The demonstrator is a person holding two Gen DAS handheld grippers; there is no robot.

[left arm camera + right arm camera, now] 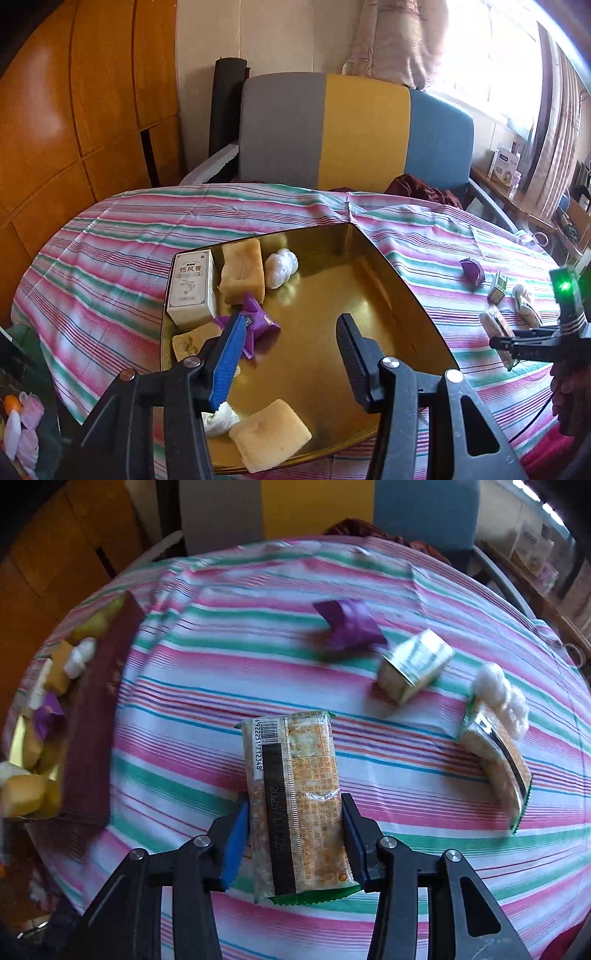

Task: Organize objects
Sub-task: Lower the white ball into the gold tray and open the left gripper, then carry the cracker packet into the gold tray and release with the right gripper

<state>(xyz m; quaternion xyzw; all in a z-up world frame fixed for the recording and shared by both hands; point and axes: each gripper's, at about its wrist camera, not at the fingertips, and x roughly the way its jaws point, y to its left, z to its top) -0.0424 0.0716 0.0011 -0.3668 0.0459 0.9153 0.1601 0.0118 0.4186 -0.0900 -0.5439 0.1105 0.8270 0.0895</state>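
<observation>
Right gripper: the right gripper (pixel 293 834) had its blue and black pads pressed on the two long sides of a clear-and-green plastic cracker packet (pixel 295 801), barcode seam up, so the flat pack could be carried without folding.
Where the packet was: clamped in those pads above the pink, green and white striped tablecloth (pixel 258 657), well apart from the tray at the left edge; I judged it was bound for the tray.
Left gripper: the left gripper (pixel 291 350) hung over the gold-lined shallow tray (pixel 332 280) with its fingers apart and nothing between them, most likely having nothing more to do there.
Tray contents: a white upright carton with printed characters (pixel 192 288), pale yellow sponge-like blocks (pixel 243 273), a white crinkly wrapped lump (pixel 281 266) and a purple folded foil wrapper (pixel 258 321) were bunched at one side, leaving bare gold floor for more.
Still on the cloth: a second purple wrapper (pixel 349 624), a small green-and-cream box (pixel 415 666), a white fluffy lump (pixel 504 698) and another cracker packet (pixel 495 764) lay scattered, not yet gathered.
Only the left view showed: the tray's open floor and how its things were packed.
Only the right view showed: the grip on the packet, and the tray's dark maroon outer wall (pixel 96 731).
</observation>
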